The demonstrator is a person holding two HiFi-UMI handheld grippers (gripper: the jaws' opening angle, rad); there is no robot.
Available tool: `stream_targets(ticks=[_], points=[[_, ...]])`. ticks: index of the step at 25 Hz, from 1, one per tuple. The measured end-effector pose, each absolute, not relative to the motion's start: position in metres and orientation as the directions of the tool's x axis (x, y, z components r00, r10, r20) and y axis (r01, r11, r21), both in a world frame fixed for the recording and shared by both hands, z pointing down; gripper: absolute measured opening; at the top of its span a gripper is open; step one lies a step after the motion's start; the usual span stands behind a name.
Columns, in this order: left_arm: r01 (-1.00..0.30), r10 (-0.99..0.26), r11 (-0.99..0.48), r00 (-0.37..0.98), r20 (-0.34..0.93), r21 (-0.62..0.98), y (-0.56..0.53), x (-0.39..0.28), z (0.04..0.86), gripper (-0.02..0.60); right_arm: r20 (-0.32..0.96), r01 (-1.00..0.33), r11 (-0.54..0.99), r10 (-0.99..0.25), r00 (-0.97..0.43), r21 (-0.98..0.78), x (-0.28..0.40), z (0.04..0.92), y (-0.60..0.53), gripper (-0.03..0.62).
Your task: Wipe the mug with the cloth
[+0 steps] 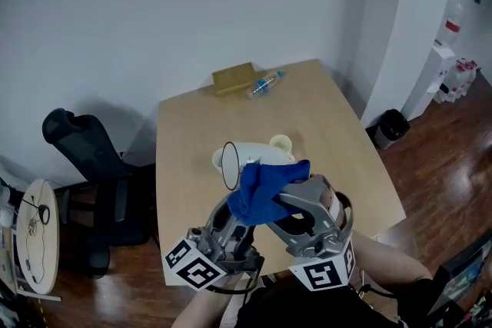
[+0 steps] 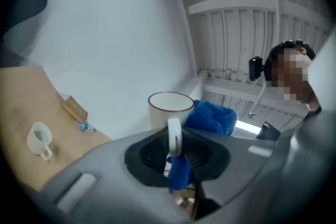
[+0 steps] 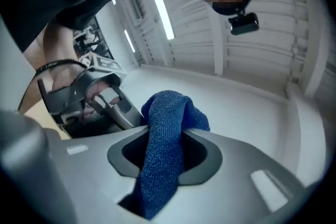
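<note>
held mug [image 1: 243, 154] 1 | table mug [image 1: 280, 144] 1 | cloth [image 1: 265, 187] 1 | bottle [image 1: 265, 84] 1

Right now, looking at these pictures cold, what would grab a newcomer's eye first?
The bright blue cloth, bunched front and centre, clamped in the jaws of the right gripper. Right beside it, the left gripper holds a white mug with a dark rim by its handle, above the wooden table. A smaller white cup sits on the table behind them.
</note>
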State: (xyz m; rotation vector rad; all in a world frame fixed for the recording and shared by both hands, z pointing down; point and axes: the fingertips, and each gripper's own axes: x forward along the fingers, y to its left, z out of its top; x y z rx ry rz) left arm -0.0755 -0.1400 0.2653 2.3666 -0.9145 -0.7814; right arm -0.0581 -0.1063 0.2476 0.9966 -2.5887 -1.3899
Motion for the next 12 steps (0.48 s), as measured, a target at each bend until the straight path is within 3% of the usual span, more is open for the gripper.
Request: stream_targets(ticks=[5, 12], points=[[-0.423, -0.702, -0.67, 0.628, -0.336, 0.61, -0.132, -0.078, 0.268, 0.064, -0.232, -0.484, 0.406, -0.53, -0.816, 0.775, -0.055, 0.245, -0.103, 0.124], [-0.437, -0.628, -0.745, 0.713, -0.311, 0.504, -0.112, -0.084, 0.268, 0.064, -0.115, -0.368, 0.754, -0.367, -0.923, 0.543, -0.043, 0.235, -0.101, 0.126]])
